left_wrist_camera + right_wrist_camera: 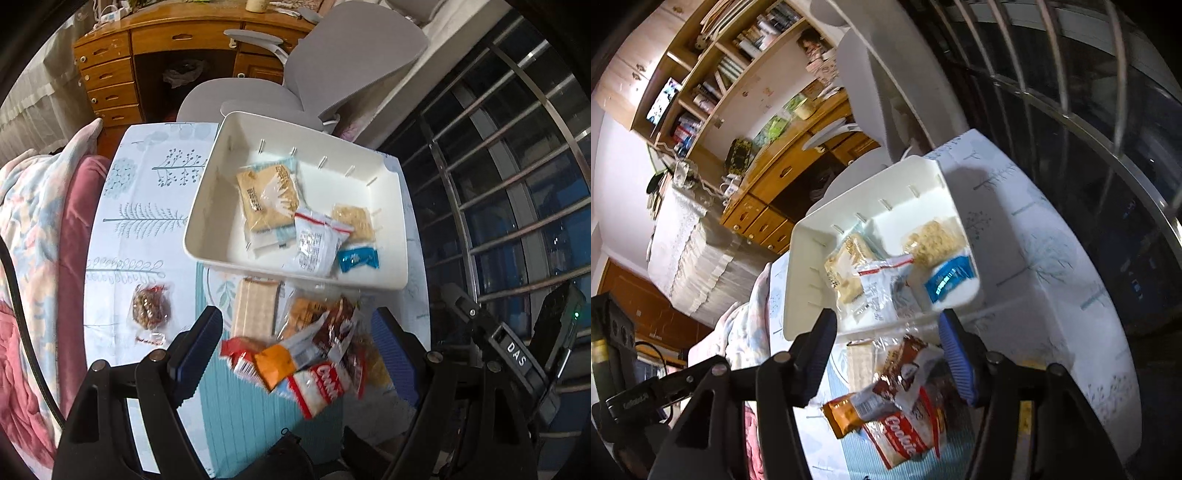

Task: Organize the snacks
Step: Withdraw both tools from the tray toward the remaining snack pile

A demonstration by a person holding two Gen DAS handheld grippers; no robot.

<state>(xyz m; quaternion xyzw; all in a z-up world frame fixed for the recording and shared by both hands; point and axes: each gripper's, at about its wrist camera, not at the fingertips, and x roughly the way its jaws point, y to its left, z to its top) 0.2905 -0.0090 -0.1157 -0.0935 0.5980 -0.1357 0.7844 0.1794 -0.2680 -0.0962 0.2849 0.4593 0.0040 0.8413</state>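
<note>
1. Loose snack packets [306,354] sit heaped on the tablecloth just before the white bin [218,192]; several packets already lie inside it.
2. Left gripper [295,343] gapes wide over the heap, gripping nothing. Right gripper [886,354] stands parted, empty too.
3. Take one top packet, by its crimped end.
4. Lift it clear of the bin's near wall.
5. Round cookie pack [150,308] lies alone leftward; table edge [86,295] close there.
</note>
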